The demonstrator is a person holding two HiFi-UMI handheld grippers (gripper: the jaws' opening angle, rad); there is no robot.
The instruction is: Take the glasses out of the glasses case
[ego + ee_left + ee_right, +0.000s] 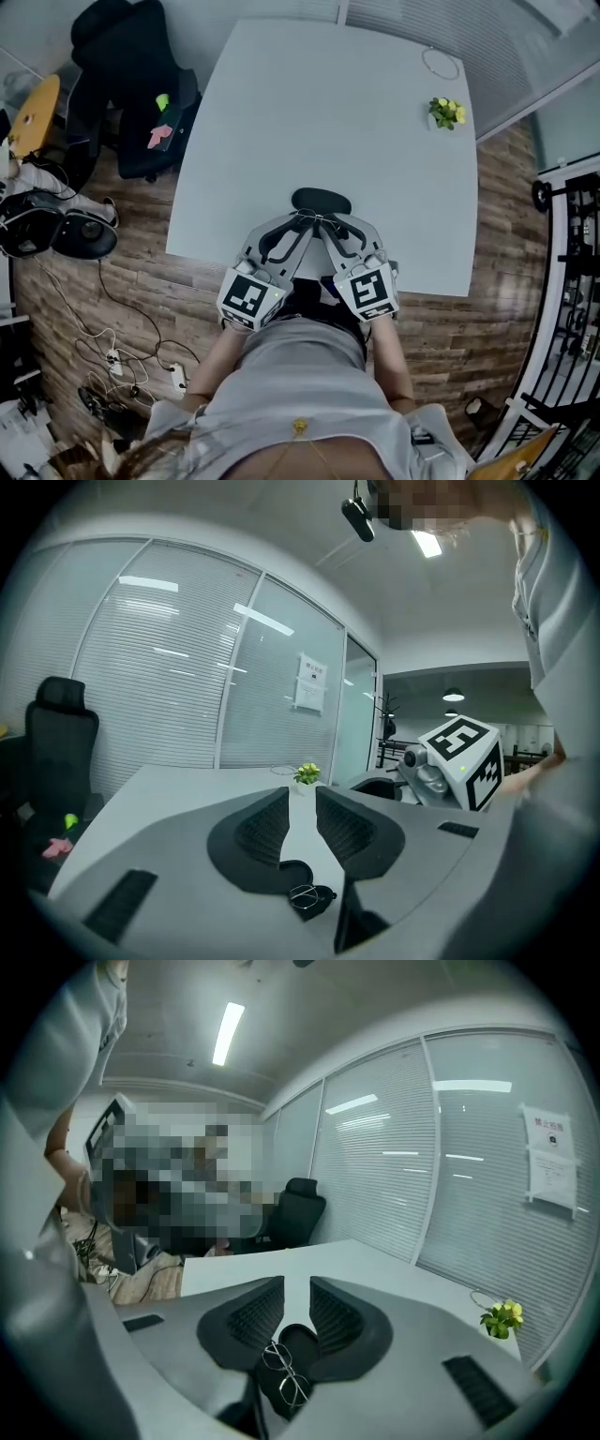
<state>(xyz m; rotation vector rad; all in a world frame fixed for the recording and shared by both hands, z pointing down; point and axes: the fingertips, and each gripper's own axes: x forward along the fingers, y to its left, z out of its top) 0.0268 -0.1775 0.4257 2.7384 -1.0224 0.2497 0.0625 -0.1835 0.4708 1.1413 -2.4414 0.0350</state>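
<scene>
A black oval glasses case (pixel 321 200) lies on the white table (pixel 281 112) near its front edge. Thin wire-framed glasses (pixel 314 222) sit at the case's near side, resting on dark case material in both gripper views (pixel 309 895) (pixel 281 1372). My left gripper (pixel 302 225) and right gripper (pixel 326 226) converge just in front of the case, tips almost meeting over the glasses. The left gripper (pixel 302 799) stands open with bare table showing in its gap. The right gripper (pixel 295 1290) is open too, and the case (pixel 298 1340) shows beyond its gap. Neither pad touches anything.
A small potted yellow-green plant (pixel 446 112) and a thin cord loop (pixel 441 64) sit at the table's far right corner. A black office chair (pixel 131 84) stands left of the table. Cables and a power strip (pixel 141 366) lie on the wood floor.
</scene>
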